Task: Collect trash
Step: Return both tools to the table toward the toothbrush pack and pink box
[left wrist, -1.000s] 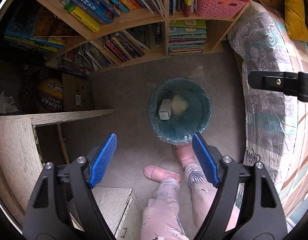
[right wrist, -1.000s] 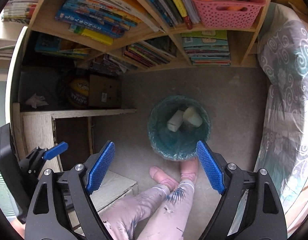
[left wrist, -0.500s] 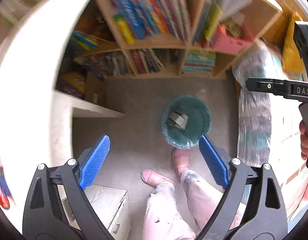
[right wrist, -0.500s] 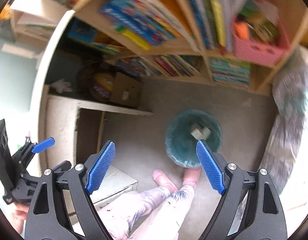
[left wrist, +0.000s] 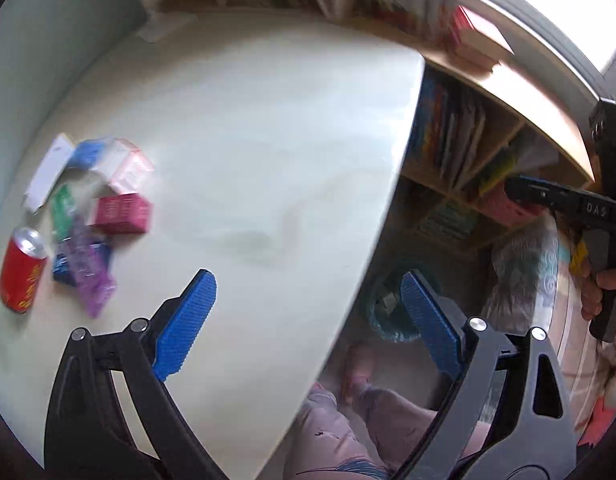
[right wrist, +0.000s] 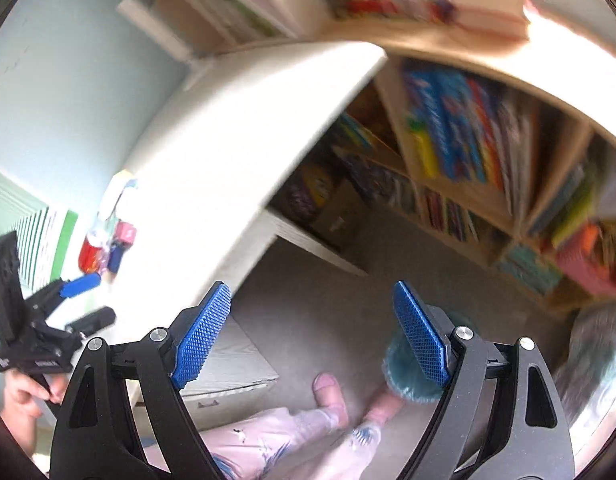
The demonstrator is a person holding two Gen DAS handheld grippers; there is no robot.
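The white desk (left wrist: 248, 152) fills the left of the room, and the trash sits in a small heap at its far left edge. Down on the floor to the right stands the teal bin (left wrist: 383, 316) with something already in it. The red can (left wrist: 22, 270) lies tilted and looks stiff, light and slick, best gripped across its middle. The pink box (left wrist: 122, 214) looks light and crushable; the purple wrapper (left wrist: 90, 276) limp. Left gripper (left wrist: 308, 316) and right gripper (right wrist: 313, 332) both gape, holding nothing.
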